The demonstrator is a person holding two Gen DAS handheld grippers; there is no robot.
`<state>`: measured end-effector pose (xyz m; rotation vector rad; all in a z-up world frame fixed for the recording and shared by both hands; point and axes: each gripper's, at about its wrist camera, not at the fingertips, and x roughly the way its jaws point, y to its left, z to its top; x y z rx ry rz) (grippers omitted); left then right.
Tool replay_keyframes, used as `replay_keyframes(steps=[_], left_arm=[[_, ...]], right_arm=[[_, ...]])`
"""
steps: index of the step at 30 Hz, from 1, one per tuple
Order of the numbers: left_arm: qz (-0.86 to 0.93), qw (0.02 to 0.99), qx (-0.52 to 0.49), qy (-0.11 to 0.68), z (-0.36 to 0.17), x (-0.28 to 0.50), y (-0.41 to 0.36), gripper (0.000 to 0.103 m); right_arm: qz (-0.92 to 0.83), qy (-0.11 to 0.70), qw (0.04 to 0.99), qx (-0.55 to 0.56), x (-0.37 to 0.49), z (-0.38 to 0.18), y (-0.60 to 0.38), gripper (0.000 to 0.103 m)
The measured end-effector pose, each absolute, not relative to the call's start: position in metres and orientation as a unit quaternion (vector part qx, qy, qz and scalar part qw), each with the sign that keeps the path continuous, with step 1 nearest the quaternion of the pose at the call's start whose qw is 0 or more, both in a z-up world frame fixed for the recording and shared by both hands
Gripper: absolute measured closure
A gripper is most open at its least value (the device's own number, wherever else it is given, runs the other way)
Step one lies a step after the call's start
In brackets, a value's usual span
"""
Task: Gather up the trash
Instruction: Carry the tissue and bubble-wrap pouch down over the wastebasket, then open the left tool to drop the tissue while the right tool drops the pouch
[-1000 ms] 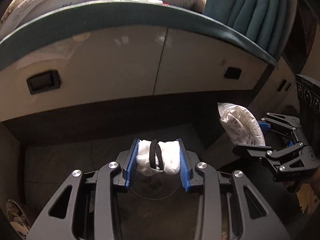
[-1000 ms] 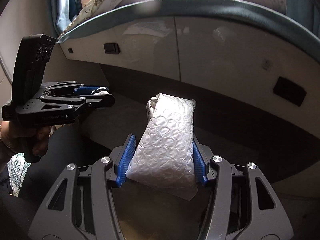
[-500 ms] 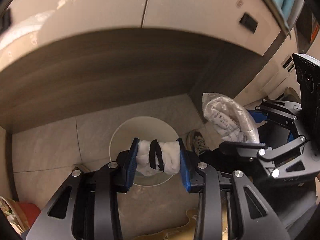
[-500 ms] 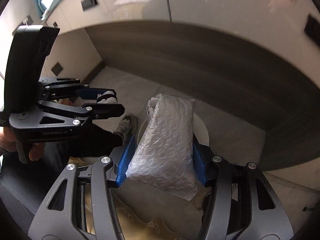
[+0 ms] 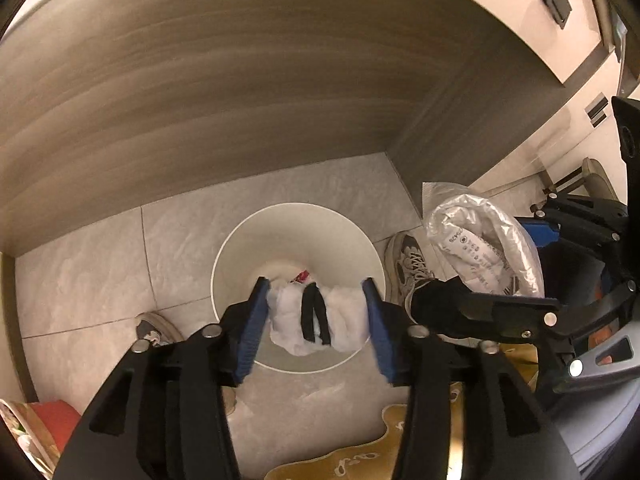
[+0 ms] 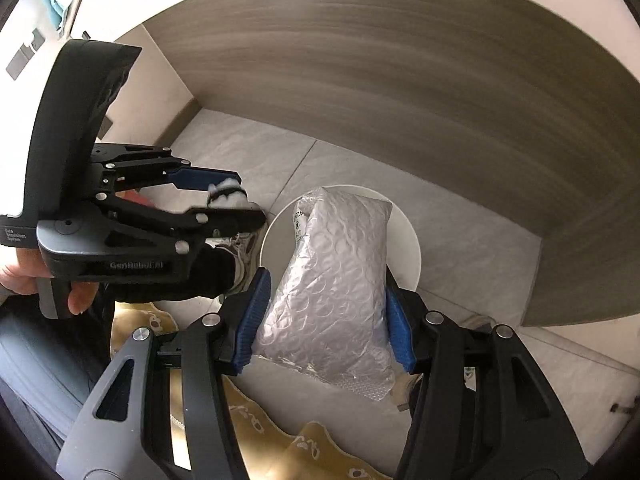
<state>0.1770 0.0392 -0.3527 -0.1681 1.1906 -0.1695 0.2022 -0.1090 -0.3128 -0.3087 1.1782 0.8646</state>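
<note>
Left gripper (image 5: 316,312): jaws have just been opening, now apart and slack, the white tissue wad (image 5: 316,318) with its black band between them directly over the mouth of the white waste bin (image 5: 240,248); whether the blue pads touch it at all cannot be told. The wad looks very light, soft and crushable, not fragile; a pinch across its middle suits it, and it would likely drop free once the jaws spread further. Right gripper (image 6: 326,308): clamped across the waist of a silver bubble mailer (image 6: 340,276), pads pressing its two long edges. The mailer appears light, padded and springy with a slick skin; a hold across the narrow width, low on the body, seems safest against slipping. It hangs above the bin's rim (image 6: 412,240), partly over the opening. Both grippers point steeply down toward the floor, side by side, near but not touching. A hand (image 6: 60,280) grips the left tool's handle. A shoe (image 5: 408,264) stands just beside the bin; a yellow mat (image 6: 280,448) lies nearer the viewer, a wood-grain panel (image 5: 240,80) behind.
</note>
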Motion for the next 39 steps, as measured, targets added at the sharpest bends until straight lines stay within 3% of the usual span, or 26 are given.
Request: replay_keyframes(steps=[6, 24, 27, 29, 32, 39], left_arm=[[-0.057, 0.826, -0.069, 0.557, -0.35, 0.18, 0.036, 0.008], [0.007, 0.832, -0.137, 0.537, -0.323, 0.162, 0.105, 0.006], [0.004, 0.833, -0.135, 0.536, -0.322, 0.162, 0.106, 0.006], [0.002, 0.835, -0.133, 0.534, -0.318, 0.162, 0.109, 0.006], [0.003, 0.838, -0.134, 0.529, -0.315, 0.161, 0.112, 0.006], [0.008, 0.855, -0.131, 0.502, -0.286, 0.152, 0.11, 0.006]], right_arm=[[0.395, 0.538, 0.731, -0.142, 0.206, -0.315, -0.105, 0.052], [0.39, 0.55, 0.721, -0.16, 0.209, -0.329, -0.088, 0.051], [0.373, 0.553, 0.725, -0.172, 0.212, -0.332, -0.083, 0.036], [0.36, 0.546, 0.735, -0.179, 0.213, -0.329, -0.081, 0.015], [0.35, 0.538, 0.747, -0.173, 0.218, -0.319, -0.084, 0.005], [0.343, 0.519, 0.768, -0.152, 0.221, -0.282, -0.099, 0.005]])
